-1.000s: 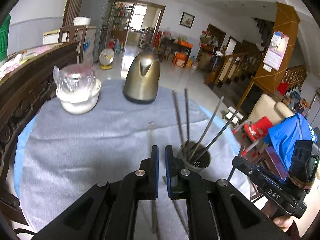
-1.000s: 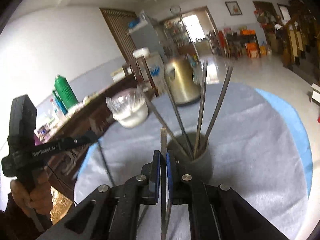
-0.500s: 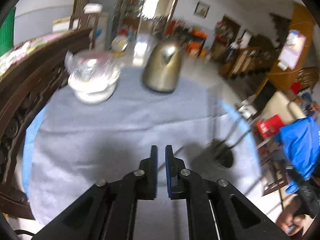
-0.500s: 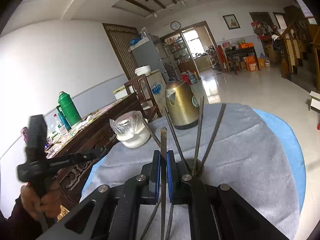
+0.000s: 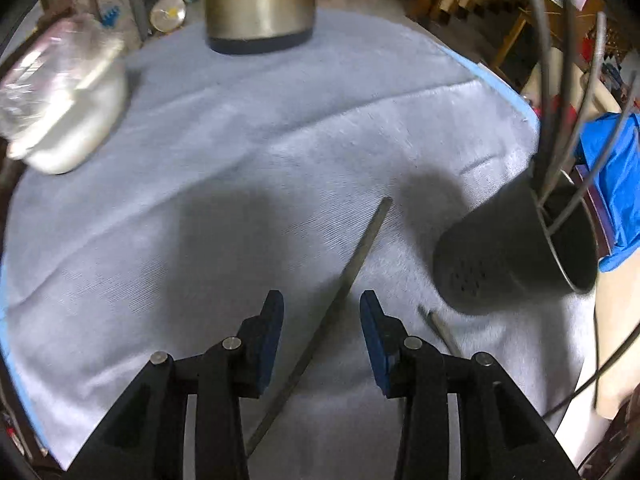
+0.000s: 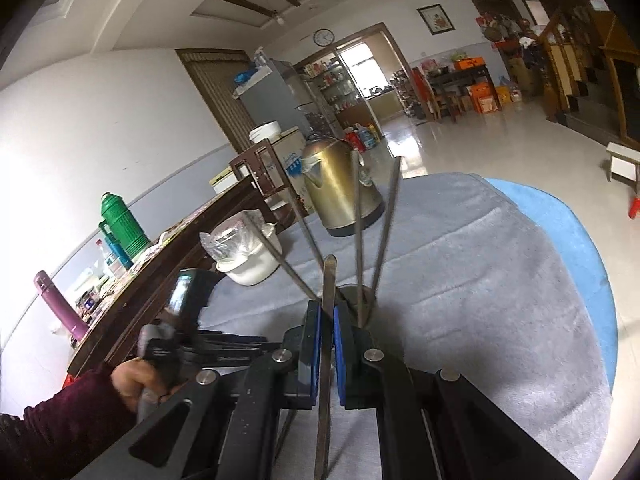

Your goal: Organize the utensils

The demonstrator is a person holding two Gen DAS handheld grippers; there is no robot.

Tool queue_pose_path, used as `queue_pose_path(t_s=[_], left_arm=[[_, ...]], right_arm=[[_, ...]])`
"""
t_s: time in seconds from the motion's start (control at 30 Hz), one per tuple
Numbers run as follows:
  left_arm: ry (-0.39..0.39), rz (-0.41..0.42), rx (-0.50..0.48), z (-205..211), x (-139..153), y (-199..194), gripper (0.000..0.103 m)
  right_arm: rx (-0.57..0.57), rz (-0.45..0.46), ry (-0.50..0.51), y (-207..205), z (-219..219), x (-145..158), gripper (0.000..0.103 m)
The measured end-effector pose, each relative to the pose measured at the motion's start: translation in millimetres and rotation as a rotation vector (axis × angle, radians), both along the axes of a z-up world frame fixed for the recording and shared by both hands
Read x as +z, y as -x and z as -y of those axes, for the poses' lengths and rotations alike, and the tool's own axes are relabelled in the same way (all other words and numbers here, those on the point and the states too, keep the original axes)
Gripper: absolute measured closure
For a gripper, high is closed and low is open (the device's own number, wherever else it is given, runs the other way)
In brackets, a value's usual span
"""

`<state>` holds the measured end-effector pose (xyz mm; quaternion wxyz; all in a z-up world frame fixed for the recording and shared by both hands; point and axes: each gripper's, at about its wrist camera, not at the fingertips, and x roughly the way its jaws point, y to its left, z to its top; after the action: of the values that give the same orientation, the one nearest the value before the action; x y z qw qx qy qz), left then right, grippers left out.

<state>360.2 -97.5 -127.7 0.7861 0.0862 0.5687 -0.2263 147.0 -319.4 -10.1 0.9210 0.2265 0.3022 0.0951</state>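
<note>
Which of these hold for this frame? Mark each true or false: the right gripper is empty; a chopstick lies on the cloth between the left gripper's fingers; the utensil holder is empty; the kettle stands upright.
1. The right gripper is empty. False: it is shut on a metal chopstick.
2. A loose chopstick lies on the grey cloth between the open fingers of the left gripper. True.
3. The utensil holder is empty. False: several chopsticks stand in it.
4. The gold kettle stands upright. True.
</note>
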Motion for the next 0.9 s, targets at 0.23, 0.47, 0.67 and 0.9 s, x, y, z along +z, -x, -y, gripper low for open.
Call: queue_pose_path(t_s=[0.23,0.47,0.67,0.9], left_arm=[[0.021,-0.036,-0.040,21.7,-14.3,-17.2,0.063],[0.048,-0.006,-0.016,21.9,-14.7,-21.2,0.093],[0.114,0.061,0.095,-5.6,4.6,-13.8,0.097],[0.236,0.188,0.177,-43.7,63.8,16.5,0.097]], right_arm=[[-0.018,-0.018,-0.012,-2.7,10.7,-7.5,0.096],[-0.008,-0.012,-0.018,-7.0,3.7,-7.1,0.096],[-0.002,0.004,-0.009,-6.4,-1.8,-1.7,0.097],[-0.007,0.065,0.020,-4.6,-7.5,21.8,0.097]])
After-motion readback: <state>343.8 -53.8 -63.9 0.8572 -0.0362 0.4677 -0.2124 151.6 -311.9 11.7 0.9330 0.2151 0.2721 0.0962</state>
